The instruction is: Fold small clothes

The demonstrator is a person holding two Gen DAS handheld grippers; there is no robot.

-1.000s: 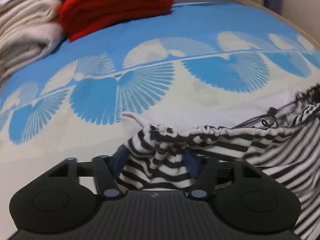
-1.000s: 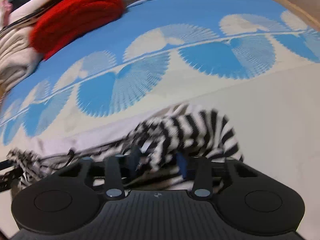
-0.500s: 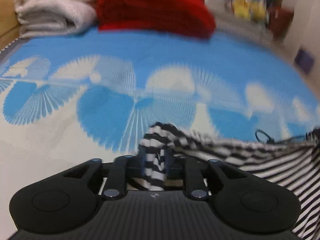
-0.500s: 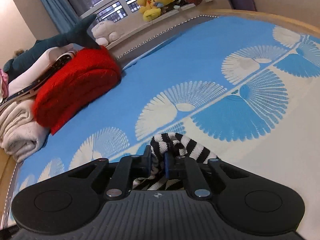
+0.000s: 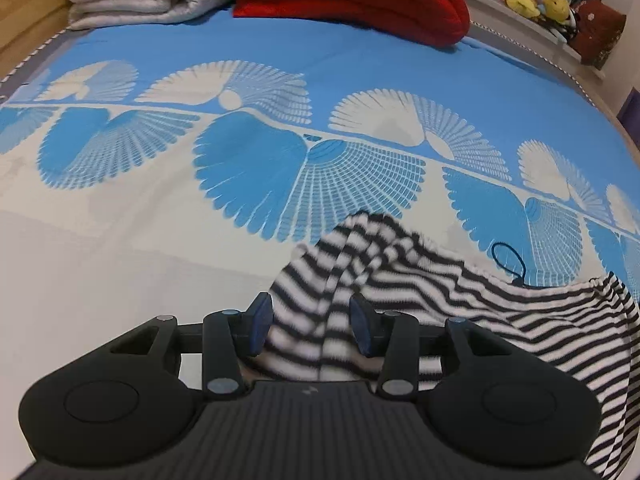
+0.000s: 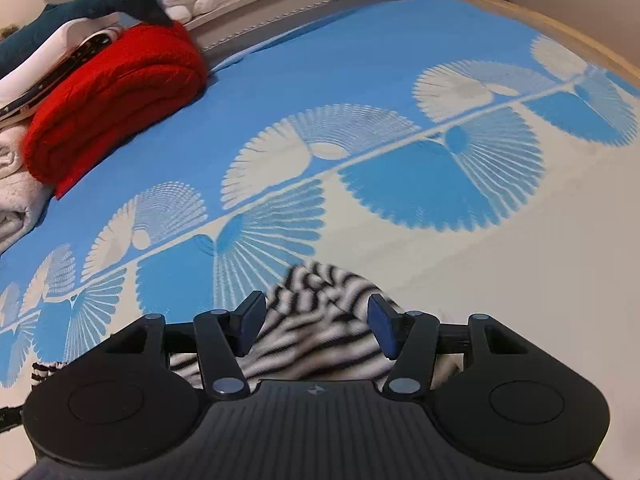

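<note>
- The striped garment (image 5: 420,292) lies bunched on the bedspread (image 5: 120,264), with 1 end under each gripper;
- We see the left gripper (image 5: 310,322) opening, cloth between its jaws but unpinched; the right gripper (image 6: 316,326) likewise;
- We judge it light, soft and floppy; it sags between holds, so we take it by corners or hem.

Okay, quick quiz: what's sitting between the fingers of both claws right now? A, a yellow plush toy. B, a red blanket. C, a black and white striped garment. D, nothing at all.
C: the striped garment lies bunched between the opening jaws of the left claw and of the right claw, whose pads stand clear of it.
</note>
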